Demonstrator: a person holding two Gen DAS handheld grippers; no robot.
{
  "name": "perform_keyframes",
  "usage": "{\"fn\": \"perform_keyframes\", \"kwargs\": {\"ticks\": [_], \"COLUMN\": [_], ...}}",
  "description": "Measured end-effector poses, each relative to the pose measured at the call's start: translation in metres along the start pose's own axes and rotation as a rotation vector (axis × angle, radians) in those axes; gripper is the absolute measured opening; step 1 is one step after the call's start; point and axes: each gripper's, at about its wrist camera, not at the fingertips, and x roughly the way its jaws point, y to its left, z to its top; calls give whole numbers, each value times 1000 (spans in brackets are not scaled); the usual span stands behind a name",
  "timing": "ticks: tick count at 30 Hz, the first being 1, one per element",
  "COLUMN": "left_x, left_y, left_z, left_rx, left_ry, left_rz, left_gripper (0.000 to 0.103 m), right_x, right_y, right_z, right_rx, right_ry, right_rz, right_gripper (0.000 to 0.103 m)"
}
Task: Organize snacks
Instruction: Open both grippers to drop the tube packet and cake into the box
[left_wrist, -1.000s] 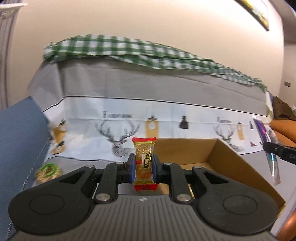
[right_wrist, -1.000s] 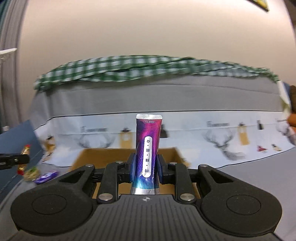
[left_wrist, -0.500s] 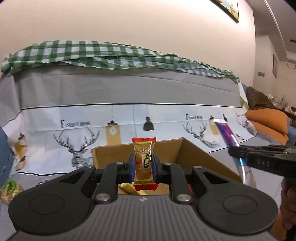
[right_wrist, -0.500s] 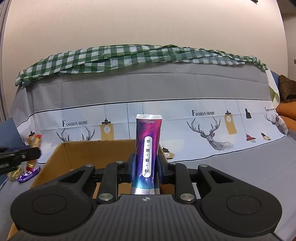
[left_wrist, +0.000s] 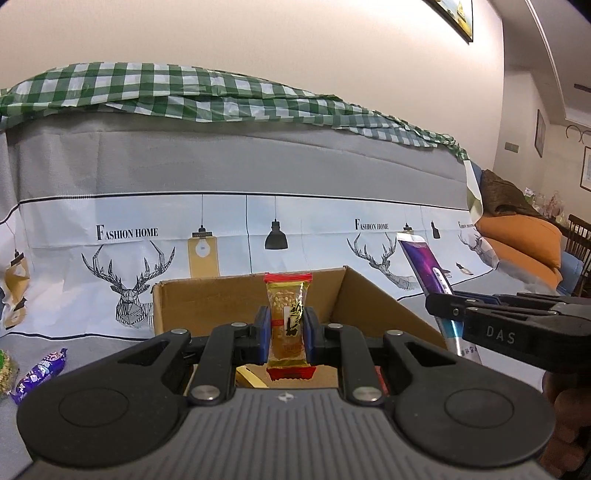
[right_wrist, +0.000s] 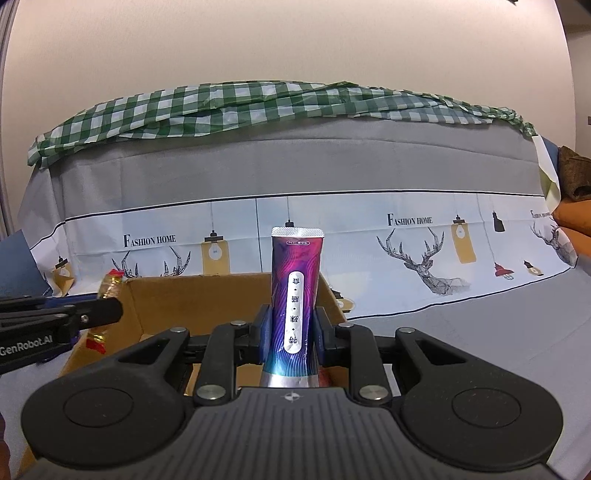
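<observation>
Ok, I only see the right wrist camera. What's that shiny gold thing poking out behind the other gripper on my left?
Observer: A gold snack packet with red ends, pinched upright in the left gripper's jaws.
Operator: Are any snacks lying outside the box?
Observer: Yes. A purple wrapped candy lies on the grey cloth, left of the brown cardboard box.
Operator: Is anything inside the box?
Observer: A yellow wrapper shows on its floor, just below the left gripper.
</observation>
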Motion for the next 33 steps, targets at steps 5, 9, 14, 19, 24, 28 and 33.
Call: {"fn": "perform_keyframes", "kwargs": {"ticks": [5, 9, 14, 19, 24, 28, 33], "left_x": [-2, -2, -3, -5, -5, -6, -7], "left_y": [3, 5, 6, 5, 5, 4, 5], "left_z": [1, 2, 2, 2, 2, 4, 5], "left_rx": [-2, -9, -15, -20, -26, -29, -38], "left_ry": [-1, -2, -3, -7, -9, -10, -12], "left_rz": [-7, -4, -4, -6, -7, -6, -7], "left_gripper": [19, 19, 19, 19, 19, 19, 19], "right_x": [2, 2, 2, 2, 2, 1, 1], "right_y": [4, 8, 11, 12, 14, 16, 17], "right_z": [0, 0, 0, 0, 0, 0, 0], "right_rx": [-2, -9, -16, -23, -26, -31, -36], "right_ry": [5, 8, 4, 0, -1, -7, -8], "right_rz": [0, 4, 5, 10, 14, 15, 17], "right_gripper": [24, 24, 24, 24, 24, 24, 24]}}
